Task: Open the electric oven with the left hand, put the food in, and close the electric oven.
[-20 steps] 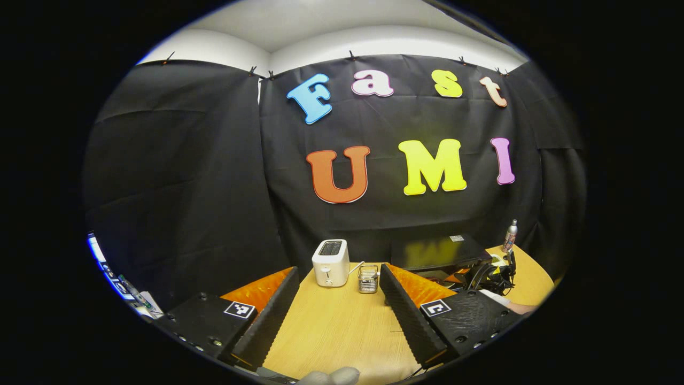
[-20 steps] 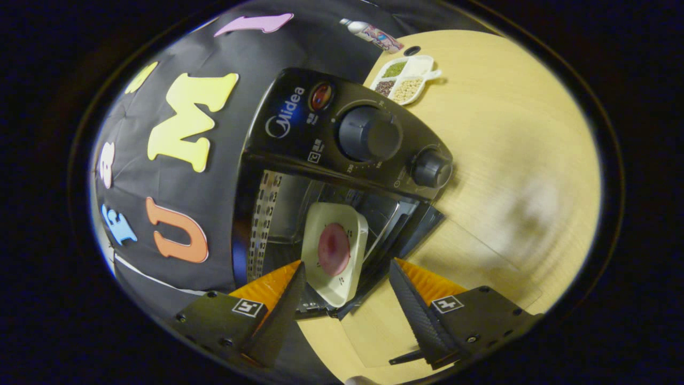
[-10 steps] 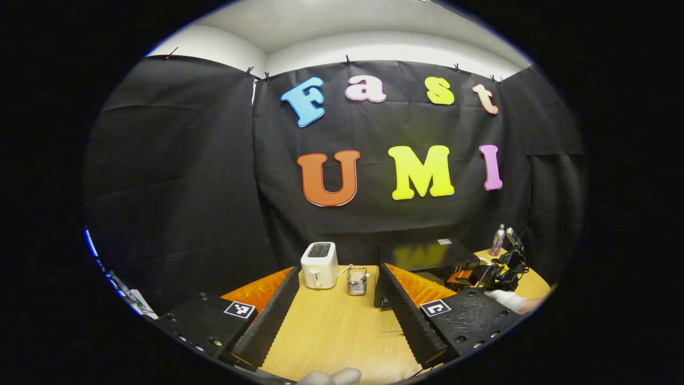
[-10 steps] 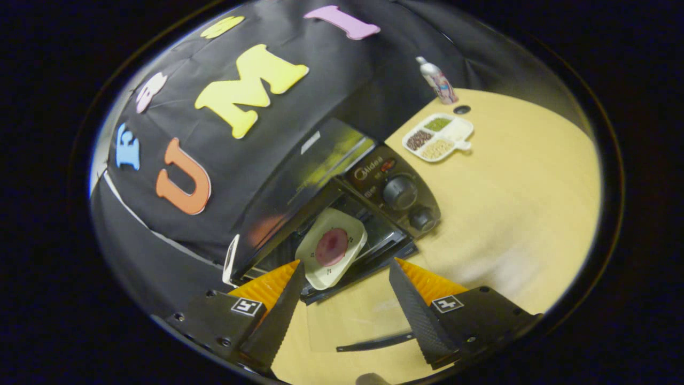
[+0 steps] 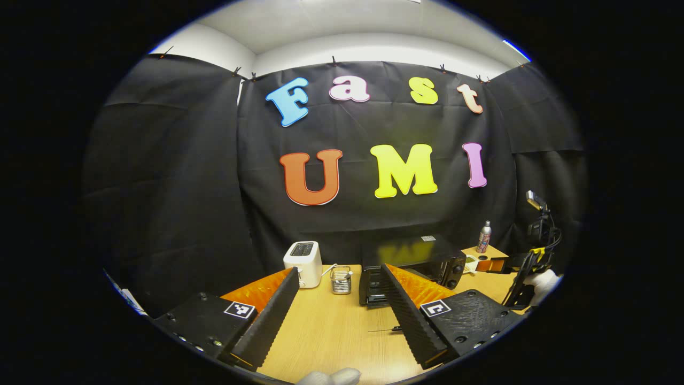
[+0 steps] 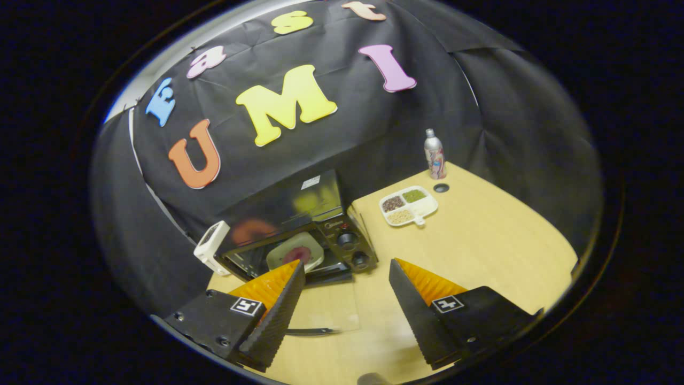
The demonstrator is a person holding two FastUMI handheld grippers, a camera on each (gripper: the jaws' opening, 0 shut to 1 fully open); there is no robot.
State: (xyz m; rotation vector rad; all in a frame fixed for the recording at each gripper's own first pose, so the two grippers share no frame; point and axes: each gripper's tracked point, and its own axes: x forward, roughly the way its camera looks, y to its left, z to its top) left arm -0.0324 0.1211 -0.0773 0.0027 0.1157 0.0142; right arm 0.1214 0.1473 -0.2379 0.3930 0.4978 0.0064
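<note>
The black electric oven (image 6: 299, 206) stands at the back of the wooden table (image 6: 481, 251). Its glass door (image 6: 326, 310) lies flat, open. Inside rests a pale plate (image 6: 283, 255) carrying a round pink slice of food (image 6: 301, 252). My right gripper (image 6: 346, 264) hovers open and empty in front of the oven, apart from the plate. In the left gripper view the oven (image 5: 411, 259) sits behind my right finger. My left gripper (image 5: 339, 271) is open over the table with nothing between its fingers. The right gripper (image 5: 507, 264), held by a gloved hand (image 5: 539, 280), shows at the far right.
A white toaster (image 5: 303, 256) and a small wire basket (image 5: 340, 279) stand left of the oven. A divided dish of beans (image 6: 409, 205) and a metal bottle (image 6: 435, 155) sit to its right. Bare tabletop stretches in front of them.
My right gripper has drawn back and up from the oven, leaving the plate inside. The left gripper has pulled back and turned, so the oven now shows more fully.
</note>
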